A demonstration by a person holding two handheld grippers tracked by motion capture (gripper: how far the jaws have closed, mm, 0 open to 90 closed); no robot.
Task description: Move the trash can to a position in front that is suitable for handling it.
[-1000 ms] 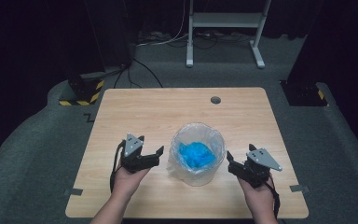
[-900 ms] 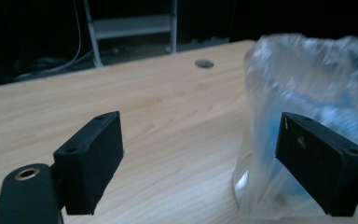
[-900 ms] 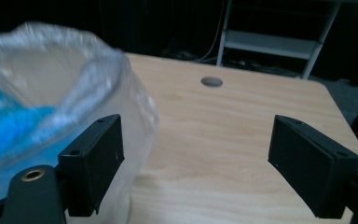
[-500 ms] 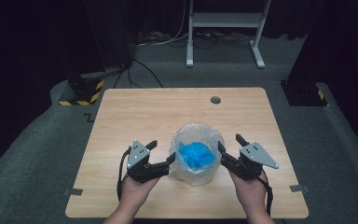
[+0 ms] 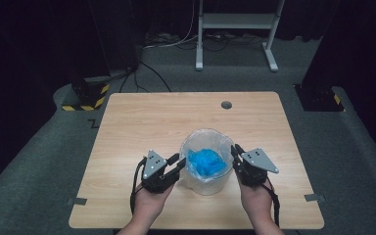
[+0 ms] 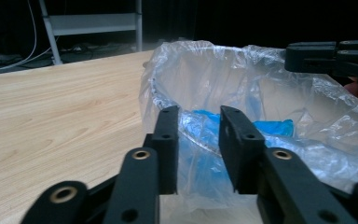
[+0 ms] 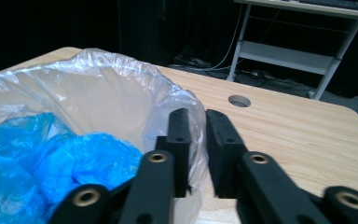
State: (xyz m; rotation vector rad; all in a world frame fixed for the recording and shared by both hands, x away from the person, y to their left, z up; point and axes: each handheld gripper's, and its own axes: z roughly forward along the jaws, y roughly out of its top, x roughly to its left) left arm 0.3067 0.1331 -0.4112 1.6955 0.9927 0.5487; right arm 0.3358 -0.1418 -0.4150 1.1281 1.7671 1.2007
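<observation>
A small bin lined with a clear plastic bag [image 5: 198, 142] stands near the table's front middle, with crumpled blue plastic [image 5: 206, 162] inside. My left gripper [image 5: 178, 163] is at the bag's left rim. In the left gripper view its jaws [image 6: 199, 116] have just been closing and straddle the rim film [image 6: 200, 140] with a gap still showing. At the right rim, my right gripper [image 5: 236, 152] has also just been closing, and its jaws [image 7: 198, 116] stand narrow, pinching the bag's edge [image 7: 193, 140]. The blue plastic [image 7: 74, 158] lies just inside.
The wooden table [image 5: 142, 117] has a round cable hole [image 5: 226, 105] toward the back. A metal stand [image 5: 235, 22] and a black post base with yellow-black tape [image 5: 85, 98] are on the floor beyond. Bits of tape [image 5: 313, 197] mark the front edge.
Both grippers moved inward from either side to the bag's rim, and both pairs of jaws narrowed around it. The bin and the blue plastic stayed in place.
</observation>
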